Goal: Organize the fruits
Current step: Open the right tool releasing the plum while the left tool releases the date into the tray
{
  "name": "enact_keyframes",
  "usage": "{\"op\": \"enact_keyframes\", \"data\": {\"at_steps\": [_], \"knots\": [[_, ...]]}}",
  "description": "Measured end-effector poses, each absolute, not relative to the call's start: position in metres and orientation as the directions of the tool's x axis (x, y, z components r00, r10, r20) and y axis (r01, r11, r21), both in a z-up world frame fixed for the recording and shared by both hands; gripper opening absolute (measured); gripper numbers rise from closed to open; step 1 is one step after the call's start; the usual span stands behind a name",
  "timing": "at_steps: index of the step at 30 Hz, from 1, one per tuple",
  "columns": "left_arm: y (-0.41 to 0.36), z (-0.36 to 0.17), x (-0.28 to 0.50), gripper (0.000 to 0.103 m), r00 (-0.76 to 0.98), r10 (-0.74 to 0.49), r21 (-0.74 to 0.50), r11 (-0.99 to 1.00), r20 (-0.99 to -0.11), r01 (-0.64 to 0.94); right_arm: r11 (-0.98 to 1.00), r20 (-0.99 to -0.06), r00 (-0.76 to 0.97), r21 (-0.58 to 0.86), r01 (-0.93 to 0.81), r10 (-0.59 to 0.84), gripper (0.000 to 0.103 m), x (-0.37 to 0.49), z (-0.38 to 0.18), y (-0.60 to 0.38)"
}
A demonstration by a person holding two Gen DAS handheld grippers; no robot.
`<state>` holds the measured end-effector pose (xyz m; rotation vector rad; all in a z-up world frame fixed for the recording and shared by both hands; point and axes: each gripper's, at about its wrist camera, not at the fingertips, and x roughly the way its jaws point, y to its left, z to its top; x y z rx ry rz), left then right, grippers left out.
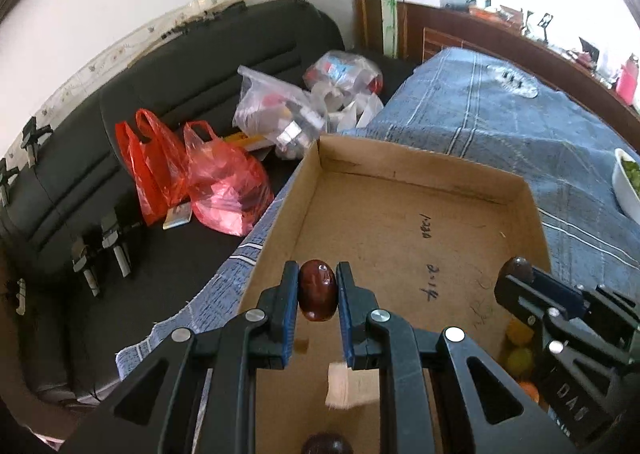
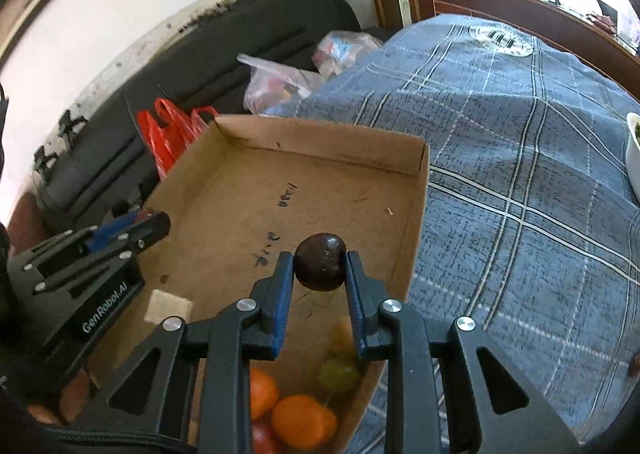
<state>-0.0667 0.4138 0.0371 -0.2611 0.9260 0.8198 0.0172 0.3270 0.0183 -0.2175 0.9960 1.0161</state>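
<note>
Between my left gripper (image 1: 318, 292) fingers sits a glossy reddish-brown oval date-like fruit (image 1: 317, 290), pinched across its narrow waist above the shallow brown cardboard box (image 1: 420, 174). My right gripper (image 2: 320, 268) is closed on a dark round plum-like fruit (image 2: 320, 267), held at its widest girth over the same box. At 6 o'clock in the right wrist view lie orange round citrus fruits (image 2: 302, 420) and pale green grapes (image 2: 338, 374). I judge both held fruits light, smooth-skinned, somewhat slippery and bruisable; moderate grip at mid-body suits them.
</note>
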Motion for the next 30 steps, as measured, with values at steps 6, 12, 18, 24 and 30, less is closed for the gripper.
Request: {"op": "enact_keyframes", "data": {"at_steps": [6, 12, 18, 24, 30], "knots": [[0.423, 0.019, -0.052, 0.017, 0.257, 0.480, 0.165, 0.675, -0.839, -0.719, 0.545, -0.812, 0.134, 0.249, -0.801, 0.568, 0.028, 0.018, 0.007, 0.337], [0.422, 0.012, -0.047, 0.020, 0.208, 0.469, 0.198, 0.677, -0.859, -0.708, 0.529, -0.818, 0.117, 0.248, -0.812, 0.563, 0.029, 0.014, 0.007, 0.340], [0.418, 0.022, -0.054, 0.043, 0.228, 0.474, 0.187, 0.676, -0.850, -0.713, 0.539, -0.794, 0.144, 0.255, -0.802, 0.590, 0.053, 0.012, 0.019, 0.328], [0.403, 0.044, -0.066, 0.043, 0.283, 0.503, 0.164, 0.672, -0.817, -0.722, 0.545, -0.775, 0.156, 0.271, -0.793, 0.613, 0.053, 0.010, 0.030, 0.310], [0.381, 0.061, -0.077, 0.049, 0.344, 0.521, 0.125, 0.671, -0.781, -0.731, 0.558, -0.749, 0.165, 0.308, -0.770, 0.641, 0.053, 0.007, 0.040, 0.277]]}}
